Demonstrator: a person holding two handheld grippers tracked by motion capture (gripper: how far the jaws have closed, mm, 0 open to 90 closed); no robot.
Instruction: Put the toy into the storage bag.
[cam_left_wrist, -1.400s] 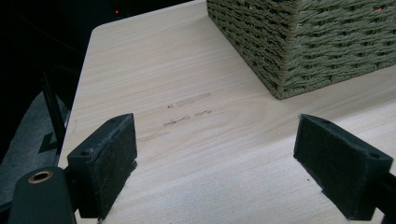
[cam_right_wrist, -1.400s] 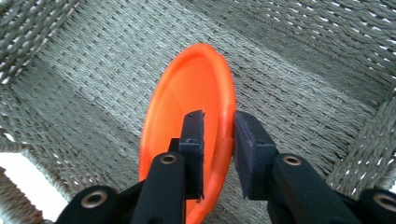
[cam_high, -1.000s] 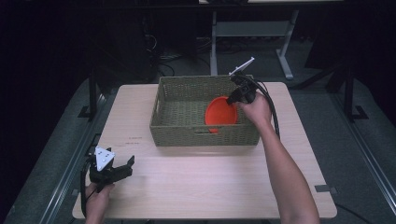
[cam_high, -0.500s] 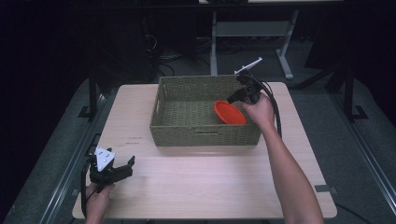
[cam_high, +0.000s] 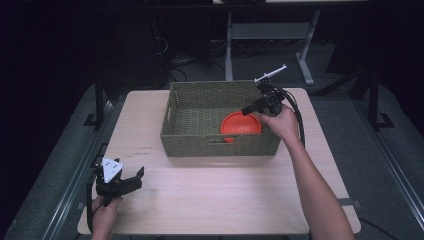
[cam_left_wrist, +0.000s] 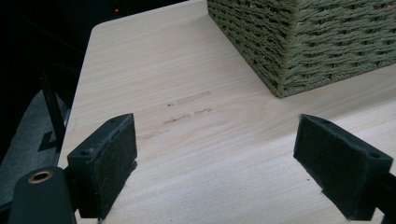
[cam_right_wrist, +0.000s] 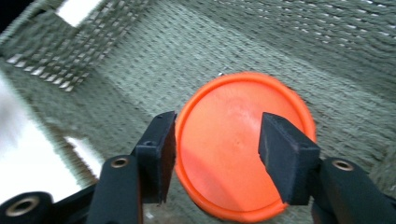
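As seen from the high view, the orange disc (cam_high: 240, 124) is positioned inside the woven basket (cam_high: 190, 141), toward its near right corner, with the right gripper (cam_high: 250, 108) held just above it at the basket's right wall. Whether the disc is gripped or released cannot be told from this view. The left gripper (cam_high: 135, 178) is rested on the table (cam_high: 210, 200) at the near left, well apart from the basket.

From the left gripper view, the jaws of the left gripper (cam_left_wrist: 215, 163) are seen spread wide over bare wood, with nothing between them.

From the right gripper view, the disc (cam_right_wrist: 243, 144) is seen behind the partly opened jaws of the right gripper (cam_right_wrist: 217, 149); contact is not visible. The placing is judged essentially complete; only withdrawal from the basket (cam_right_wrist: 140, 56) is judged to be left.
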